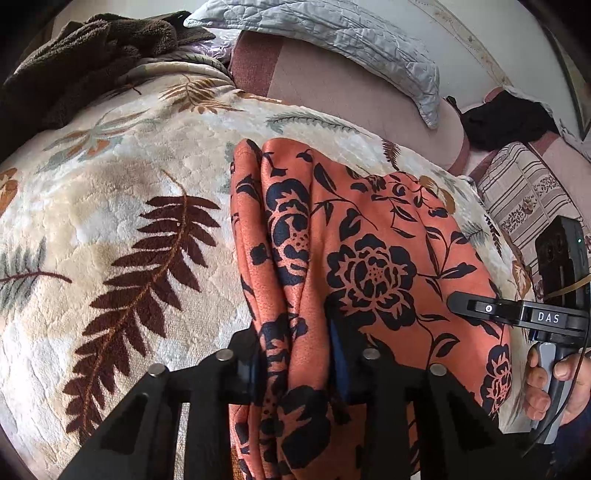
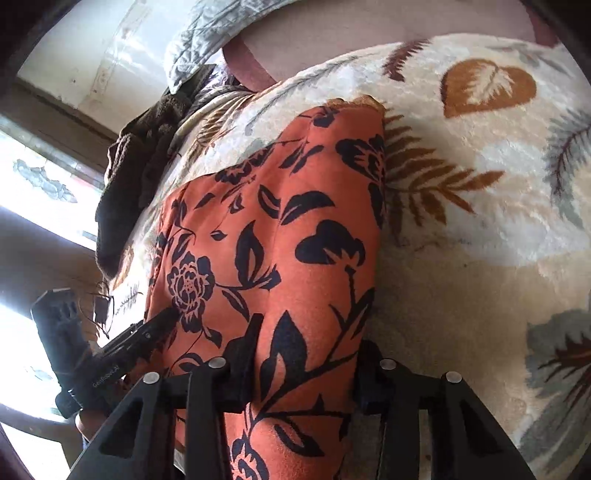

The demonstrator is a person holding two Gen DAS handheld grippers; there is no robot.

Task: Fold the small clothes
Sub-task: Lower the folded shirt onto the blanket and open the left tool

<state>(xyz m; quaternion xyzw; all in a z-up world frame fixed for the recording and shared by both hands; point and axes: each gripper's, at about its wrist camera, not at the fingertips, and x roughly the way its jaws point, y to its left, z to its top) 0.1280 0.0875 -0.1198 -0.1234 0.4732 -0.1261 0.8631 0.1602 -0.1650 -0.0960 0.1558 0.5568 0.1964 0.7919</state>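
Observation:
An orange garment with a black flower print lies on a cream leaf-patterned blanket. Its left edge is bunched into folds. My left gripper is shut on that bunched near-left edge; cloth fills the gap between the fingers. In the right wrist view the same garment lies flatter, and my right gripper is shut on its near right edge. The right gripper also shows in the left wrist view, held by a hand at the garment's right side. The left gripper shows in the right wrist view.
A dark brown fleece lies heaped at the far left of the bed. A pale blue quilted pillow rests on a pink bolster at the back. A striped cushion and a black cloth lie far right.

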